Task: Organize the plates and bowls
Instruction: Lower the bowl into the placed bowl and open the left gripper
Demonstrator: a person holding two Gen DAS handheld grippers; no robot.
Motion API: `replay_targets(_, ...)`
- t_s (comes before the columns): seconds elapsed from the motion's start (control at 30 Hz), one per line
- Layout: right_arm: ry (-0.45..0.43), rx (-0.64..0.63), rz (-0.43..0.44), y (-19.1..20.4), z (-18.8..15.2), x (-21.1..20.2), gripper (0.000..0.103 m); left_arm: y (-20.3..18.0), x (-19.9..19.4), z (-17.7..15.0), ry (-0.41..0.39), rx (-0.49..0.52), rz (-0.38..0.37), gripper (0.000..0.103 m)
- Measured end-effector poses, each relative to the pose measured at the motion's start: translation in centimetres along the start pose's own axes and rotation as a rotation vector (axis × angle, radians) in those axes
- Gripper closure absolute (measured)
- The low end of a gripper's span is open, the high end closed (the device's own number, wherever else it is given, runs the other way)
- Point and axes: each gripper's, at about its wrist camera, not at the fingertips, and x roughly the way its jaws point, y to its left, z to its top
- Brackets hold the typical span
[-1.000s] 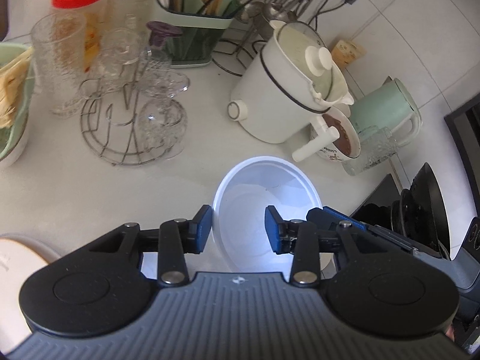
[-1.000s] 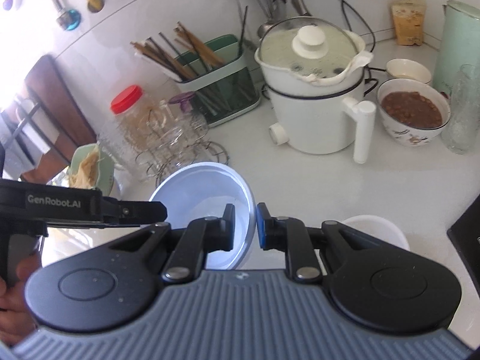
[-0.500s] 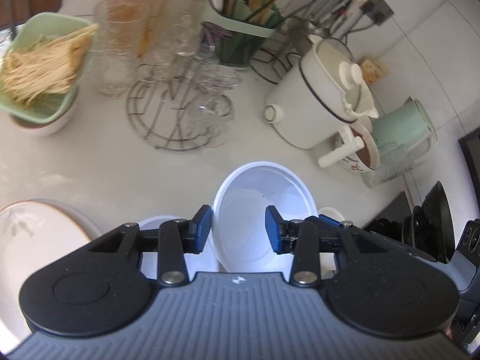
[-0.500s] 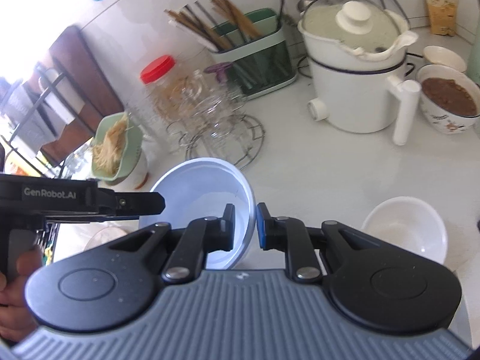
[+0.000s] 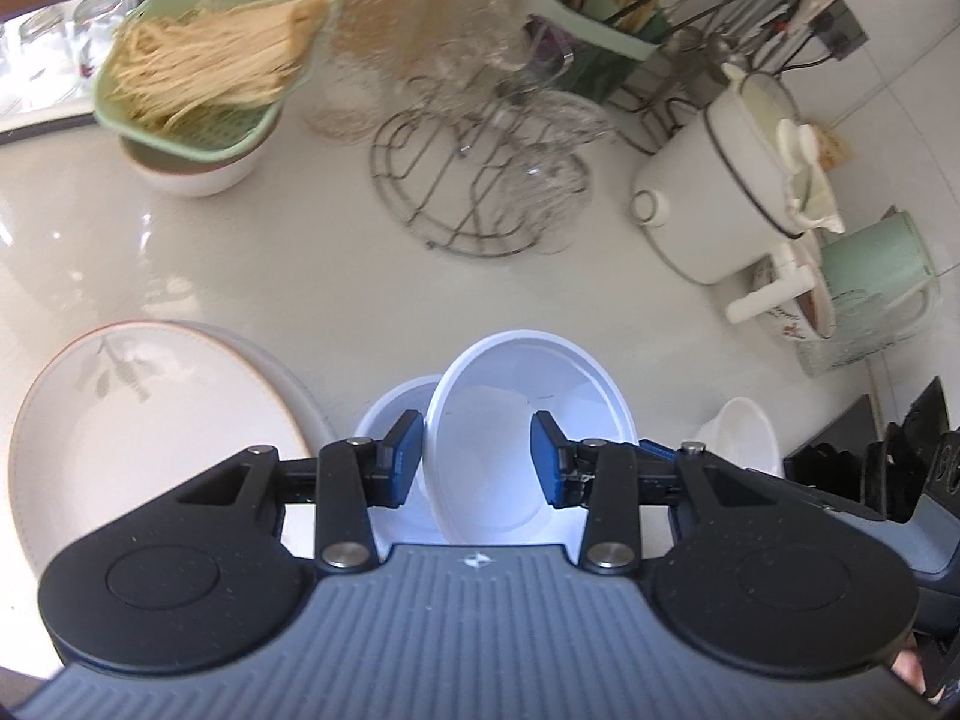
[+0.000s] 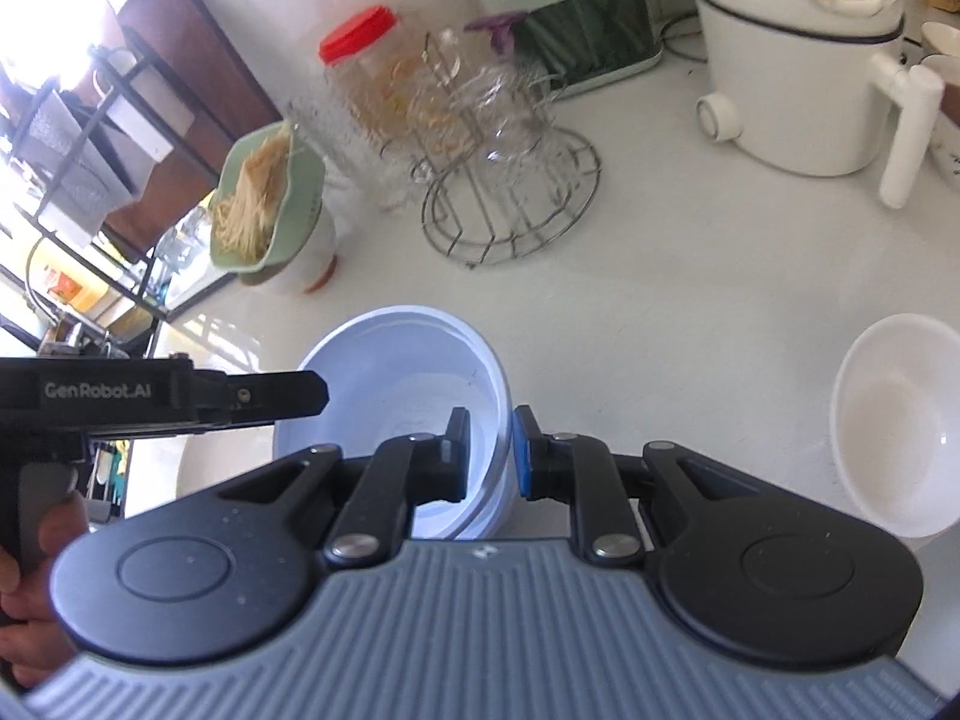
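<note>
Left wrist view: held white bowl (image 5: 528, 384) now above a second white bowl (image 5: 387, 414), just beside the leaf-print plate (image 5: 150, 438) on the table (image 5: 300, 276). A second ago only a sliver of that plate at the frame corner, no lower bowl in sight. Now plate in full, lower bowl peeking out left of the held one. Meaning: carry leg about done, nesting drop looks next. Left claw (image 5: 474, 459) about half wide, straddling the near-left wall of the held bowl. Gap far wider than the wall, so no clamp visible. Same gap as before. Small white bowl (image 5: 744, 432) now in view at right, loose, near the held one.

Right wrist view: right claw (image 6: 489, 450) narrow, pinching the right rim of the held bowl, wall between the pads. Same grip as earlier. Rack and cooker further up-frame than a second ago, so bowl closer to the table's near edge. Small bowl formerly a sliver behind the right finger, now full at right and well apart. Tip of left claw at the bowl's left rim; contact unclear. Not yet released, stack not yet made.
</note>
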Motion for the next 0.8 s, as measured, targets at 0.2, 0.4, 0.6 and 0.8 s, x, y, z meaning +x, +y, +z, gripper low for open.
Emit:
replay_targets(0.2,0.043,-0.009,0.018,0.6,-0.6,1.5,0.085,1.7,0.7,0.5,0.01,-0.031,0.022,0.059)
replay_targets(0.4,0.068,0.005,0.008,1.0,-1.0,2.4,0.083,2.3,1.1,0.5,0.037,-0.028,0.021,0.059)
replay_targets(0.6,0.057,0.009,-0.002,1.2,-0.7,2.2,0.083,2.3,0.8,0.5,0.035,-0.017,0.019,0.059)
replay_targets(0.8,-0.001,0.003,-0.029,1.5,-0.4,0.8,0.056,2.0,-0.3,1.1,-0.01,0.006,0.052,0.049)
